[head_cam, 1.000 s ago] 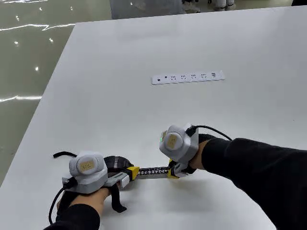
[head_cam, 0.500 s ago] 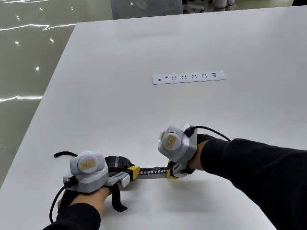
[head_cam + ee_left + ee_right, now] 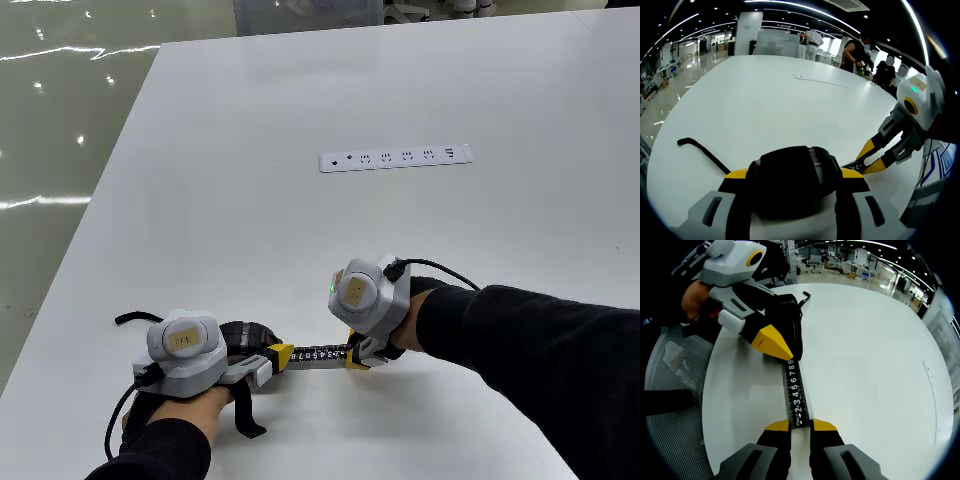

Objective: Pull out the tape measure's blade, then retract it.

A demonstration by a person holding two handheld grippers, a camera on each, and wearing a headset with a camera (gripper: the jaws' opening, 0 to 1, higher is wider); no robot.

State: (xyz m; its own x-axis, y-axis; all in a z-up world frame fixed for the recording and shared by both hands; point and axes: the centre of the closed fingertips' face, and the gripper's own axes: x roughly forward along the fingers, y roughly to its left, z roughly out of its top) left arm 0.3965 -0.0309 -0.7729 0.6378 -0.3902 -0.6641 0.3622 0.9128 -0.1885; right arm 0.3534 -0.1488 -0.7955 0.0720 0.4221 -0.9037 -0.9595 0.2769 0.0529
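Low in the head view, on the white counter (image 3: 250, 200), the left tongs (image 3: 265, 352) clamp the black tape measure (image 3: 243, 338) while the right tongs (image 3: 357, 357), just to their right, pinch the tip of its short drawn blade (image 3: 315, 354); a power strip (image 3: 395, 157) lies well above. In the left gripper view the tape measure sits bottom centre between the jaws. In the right gripper view the numbered blade runs up from closed jaws at bottom centre.

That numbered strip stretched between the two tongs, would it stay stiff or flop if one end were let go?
Probably stiff over this short span: the blade runs straight from the case to the right tongs. Thin and narrow, it may buckle if pushed.
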